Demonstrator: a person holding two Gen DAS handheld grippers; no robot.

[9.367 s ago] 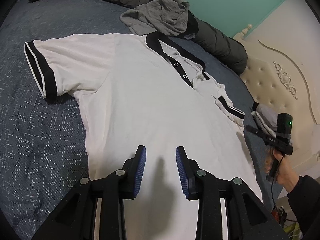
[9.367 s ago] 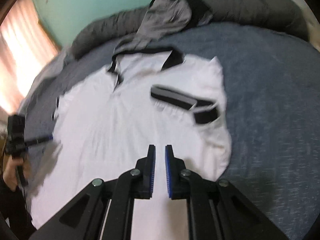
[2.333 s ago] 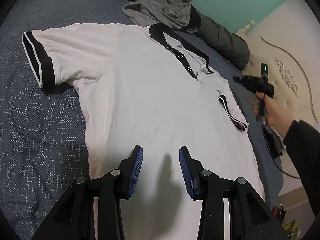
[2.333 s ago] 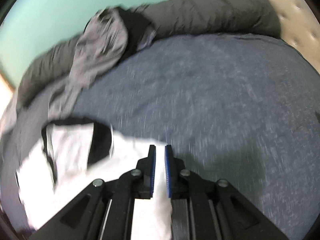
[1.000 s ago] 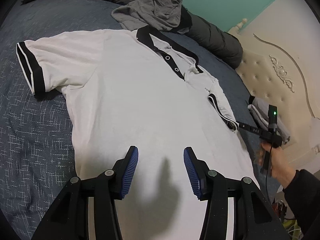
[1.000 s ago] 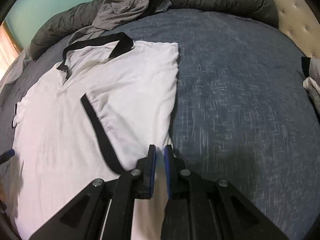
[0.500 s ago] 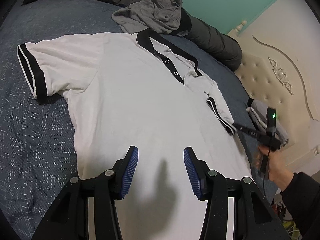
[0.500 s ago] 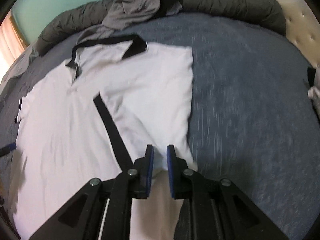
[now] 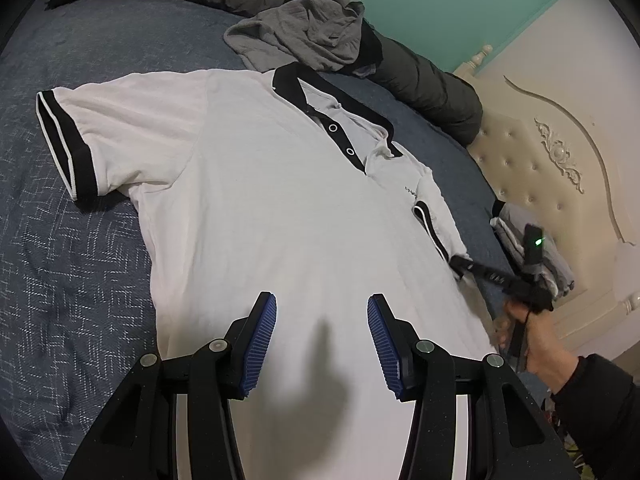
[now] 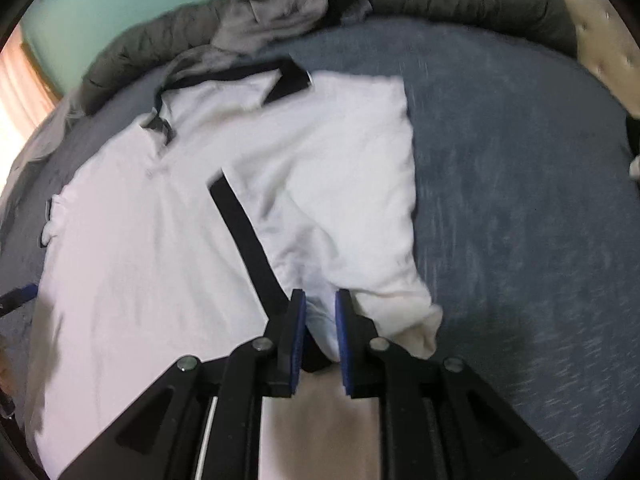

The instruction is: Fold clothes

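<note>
The white short-sleeved polo shirt with black collar and cuffs [image 9: 280,216] lies face up on the dark blue bed cover [image 9: 60,280], its long axis running from my tongs toward 1 o'clock, the collar at the far end. My right tongs [image 10: 320,320] are nearly shut on white cloth by the black-cuffed sleeve [image 10: 248,232], folded in over the chest at 11 o'clock. My left tongs [image 9: 322,344] hover wide and empty low over the hem, level, farther from that fold.

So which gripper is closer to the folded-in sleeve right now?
Right. The right gripper has the folded-in sleeve between its fingers, while the left gripper hovers open over the shirt's lower body, apart from it.
</note>
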